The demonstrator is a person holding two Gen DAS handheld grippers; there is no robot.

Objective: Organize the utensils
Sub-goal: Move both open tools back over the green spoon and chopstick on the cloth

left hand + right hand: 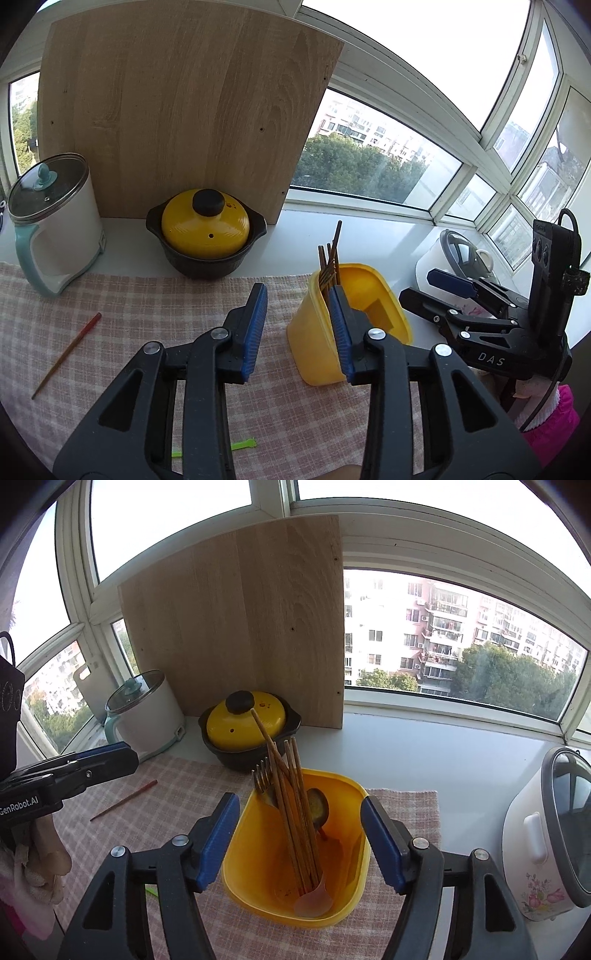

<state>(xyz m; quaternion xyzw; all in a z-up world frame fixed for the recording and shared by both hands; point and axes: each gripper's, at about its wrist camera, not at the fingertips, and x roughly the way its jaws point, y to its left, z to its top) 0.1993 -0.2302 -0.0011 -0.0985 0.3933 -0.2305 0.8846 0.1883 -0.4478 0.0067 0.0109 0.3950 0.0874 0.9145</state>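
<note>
utensils are gathered in a yellow tub (295, 849) that stands on a pink checked cloth (129, 314) on the white sill; chopsticks (291, 797), a fork (263, 782) and a dark spoon (317, 805) lean upright in it, and a pale spoon (312, 901) lies at its bottom. one more chopstick (66, 354), red at one end, is left flat on the cloth, well apart from the tub, and a green pick (242, 445) lies on the cloth near the left gripper. the right gripper (301, 838) is seen above the tub with its jaws wide apart, one on each side of the tub's rim, and nothing is held. the left gripper (299, 328) is partly open, with only cloth seen between its blue pads; its right pad is seen in front of the tub's near edge, and whether it touches cannot be told. a black pot with a yellow lid (205, 225) and a white kettle (55, 236) stand behind the cloth before a wooden board (177, 110). a flowered cooker (550, 834) stands to the right.
</note>
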